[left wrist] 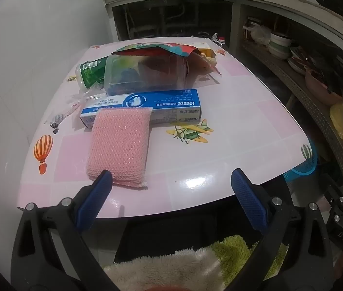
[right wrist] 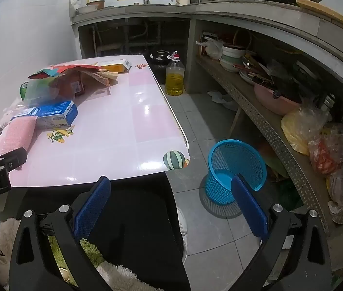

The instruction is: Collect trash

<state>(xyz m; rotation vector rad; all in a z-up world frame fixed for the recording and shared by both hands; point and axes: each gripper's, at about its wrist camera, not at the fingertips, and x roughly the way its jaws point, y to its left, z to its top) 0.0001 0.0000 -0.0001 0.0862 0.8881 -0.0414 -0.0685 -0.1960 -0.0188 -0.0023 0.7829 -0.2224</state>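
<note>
On the pink table (left wrist: 232,160) lie a pink mesh sponge (left wrist: 119,143), a blue toothpaste box (left wrist: 147,105), a clear plastic container (left wrist: 147,75), a green bottle (left wrist: 90,72), a colourful paper bag (left wrist: 161,48) and a yellow box (left wrist: 206,51). My left gripper (left wrist: 171,181) hangs open over the table's near edge, its left finger beside the sponge's near end, nothing between the pads. My right gripper (right wrist: 171,186) is open and empty off the table's near right corner. A blue mesh basket (right wrist: 234,169) stands on the floor to its right. The sponge (right wrist: 16,138) and the box (right wrist: 50,114) also show in the right wrist view.
A concrete counter with a shelf of bowls (right wrist: 232,55) and plastic bags (right wrist: 329,145) runs along the right. A bottle of yellow oil (right wrist: 175,77) stands on the tiled floor behind the table. A fluffy sleeve (left wrist: 171,266) shows at the bottom. A white wall is at the left.
</note>
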